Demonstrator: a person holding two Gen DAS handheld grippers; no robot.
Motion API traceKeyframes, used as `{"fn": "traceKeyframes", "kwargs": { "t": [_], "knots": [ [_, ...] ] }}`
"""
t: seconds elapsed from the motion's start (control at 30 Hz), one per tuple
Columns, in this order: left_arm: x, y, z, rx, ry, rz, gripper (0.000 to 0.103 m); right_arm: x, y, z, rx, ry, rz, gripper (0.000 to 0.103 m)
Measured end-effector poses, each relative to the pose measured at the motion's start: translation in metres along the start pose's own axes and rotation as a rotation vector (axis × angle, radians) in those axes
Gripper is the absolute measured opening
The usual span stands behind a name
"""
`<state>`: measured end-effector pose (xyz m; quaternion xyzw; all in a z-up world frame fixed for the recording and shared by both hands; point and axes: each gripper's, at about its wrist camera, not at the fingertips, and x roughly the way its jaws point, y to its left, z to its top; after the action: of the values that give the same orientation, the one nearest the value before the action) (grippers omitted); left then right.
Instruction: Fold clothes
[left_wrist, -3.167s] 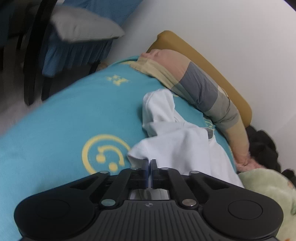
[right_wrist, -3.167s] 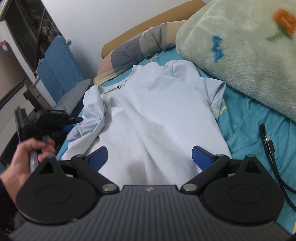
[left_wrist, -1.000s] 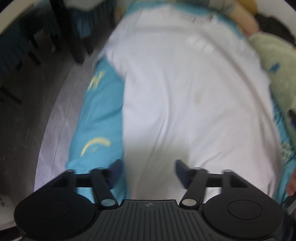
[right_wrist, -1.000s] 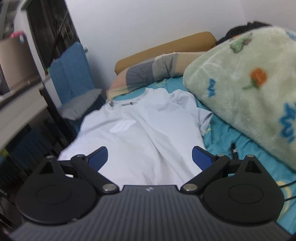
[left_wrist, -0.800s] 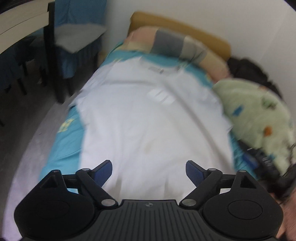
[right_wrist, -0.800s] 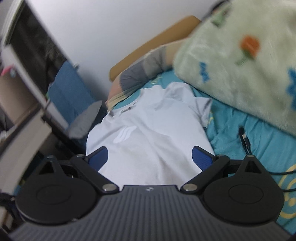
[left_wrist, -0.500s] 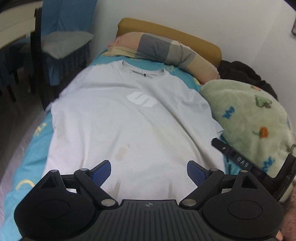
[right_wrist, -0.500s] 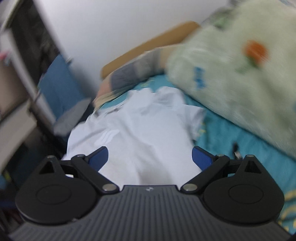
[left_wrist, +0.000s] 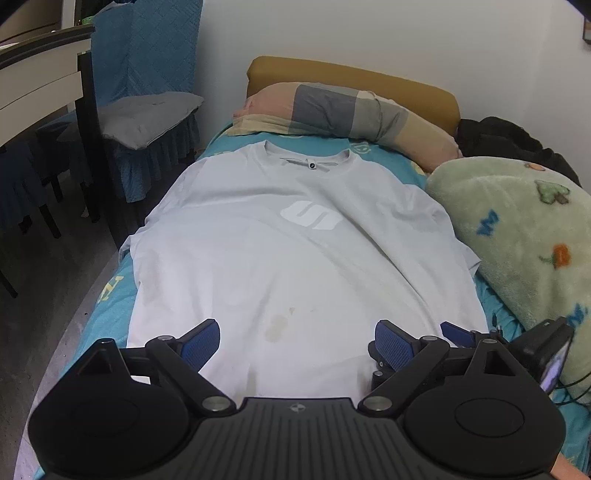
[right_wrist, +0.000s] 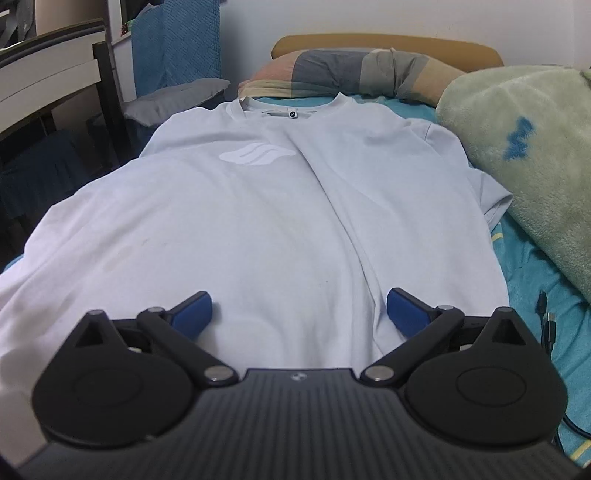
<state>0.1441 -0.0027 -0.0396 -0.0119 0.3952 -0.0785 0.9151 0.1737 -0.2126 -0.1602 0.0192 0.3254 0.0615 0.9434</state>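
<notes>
A pale grey-white cotton T-shirt (left_wrist: 295, 236) with a white chest logo lies spread face up along a bed covered by a turquoise sheet (left_wrist: 110, 314), its collar at the far end near a long patchwork bolster pillow (left_wrist: 343, 110).

Risks, as a judgement: the shirt's left edge runs along the side of the bed, so a careless pull could drag cloth over the edge toward the floor. A pale green fleece blanket (left_wrist: 517, 236) lies just beside the shirt's right sleeve, and a black cable (right_wrist: 546, 321) lies on the sheet near the hem; either could snag or be swept into a fold. A shallow pinch might lift only the top layer and leave the fold crooked.

The black left gripper with blue pads (left_wrist: 297, 343) hangs over the near hem area, jaws wide apart; they have just been opening, and nothing is pinched between them. The matching right gripper (right_wrist: 299, 310) is also spread wide and empty, poised over the lower right part of the shirt beside a long crease. The shirt stretches away ahead of both grippers.
</notes>
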Motion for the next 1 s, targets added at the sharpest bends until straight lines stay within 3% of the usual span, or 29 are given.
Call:
{"fn": "traceKeyframes", "kwargs": {
  "t": [0.53, 1.0],
  "knots": [
    [-0.018, -0.004, -0.013, 0.005, 0.019, 0.005, 0.095, 0.002, 0.002, 0.001, -0.002, 0.006, 0.001, 0.103],
    [-0.037, -0.026, 0.001, 0.019, -0.015, -0.027, 0.097, 0.002, 0.002, 0.001, -0.003, 0.005, 0.002, 0.103]
  ]
}}
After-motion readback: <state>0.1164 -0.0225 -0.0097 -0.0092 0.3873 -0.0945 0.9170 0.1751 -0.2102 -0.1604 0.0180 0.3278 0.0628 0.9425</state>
